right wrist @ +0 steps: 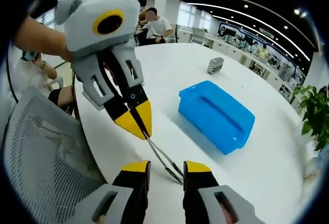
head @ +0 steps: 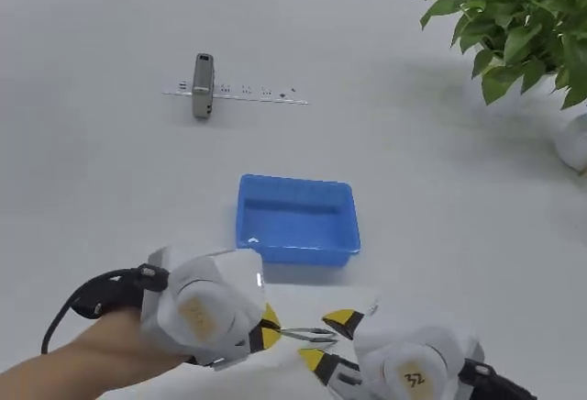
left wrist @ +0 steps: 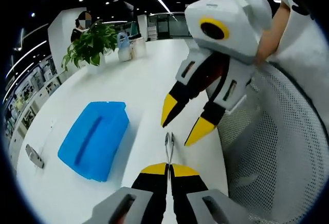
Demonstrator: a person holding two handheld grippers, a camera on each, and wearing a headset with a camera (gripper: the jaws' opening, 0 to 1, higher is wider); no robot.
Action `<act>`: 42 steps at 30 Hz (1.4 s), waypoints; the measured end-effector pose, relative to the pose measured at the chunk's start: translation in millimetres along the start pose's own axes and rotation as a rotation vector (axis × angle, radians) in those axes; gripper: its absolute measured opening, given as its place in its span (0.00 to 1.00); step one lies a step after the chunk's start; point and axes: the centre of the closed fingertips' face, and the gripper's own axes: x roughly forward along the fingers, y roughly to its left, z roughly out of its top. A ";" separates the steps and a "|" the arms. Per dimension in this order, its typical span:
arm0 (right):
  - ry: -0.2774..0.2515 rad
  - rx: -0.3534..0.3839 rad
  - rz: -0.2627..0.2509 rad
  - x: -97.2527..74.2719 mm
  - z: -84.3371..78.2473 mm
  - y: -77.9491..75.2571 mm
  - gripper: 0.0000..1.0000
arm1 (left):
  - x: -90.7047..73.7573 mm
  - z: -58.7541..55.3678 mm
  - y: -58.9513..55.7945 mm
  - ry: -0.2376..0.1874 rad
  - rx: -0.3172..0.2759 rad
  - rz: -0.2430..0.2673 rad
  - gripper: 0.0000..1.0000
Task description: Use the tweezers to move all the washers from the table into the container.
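— Where are the tweezers (head: pixel 307 333)?
— Clenched in my left gripper (head: pixel 269 327). Their tips reach right, in between the spread fingers of my right gripper (right wrist: pixel 167 166), which grasp nothing.
— And the container (head: pixel 293 253)?
— Blue, on the table (head: pixel 413 143) just beyond both sets of fingers.
— Any washers?
— Small specks (head: pixel 280 96) lie far past the container, too tiny to make out

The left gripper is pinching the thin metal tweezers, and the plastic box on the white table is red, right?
Not quite: the rectangular plastic box is blue, not red, as the head view shows. The left gripper is indeed pinching the thin metal tweezers, and the box sits on the white table.
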 end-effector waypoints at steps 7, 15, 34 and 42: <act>-0.033 0.162 -0.106 -31.8 1.6 -19.4 0.29 | 23.3 -22.6 -2.2 0.063 -0.015 -0.025 0.00; -0.060 0.280 -0.203 -58.0 -1.1 -31.6 0.33 | 30.3 -26.9 -1.5 0.082 -0.029 -0.026 0.00; -0.179 0.264 -0.139 -65.9 23.7 -49.2 0.46 | -12.1 -20.5 24.0 -0.020 -0.441 0.277 0.49; -0.234 0.278 -0.111 -77.6 23.9 -59.0 0.55 | -70.9 -8.7 30.7 -0.155 -0.634 0.515 0.79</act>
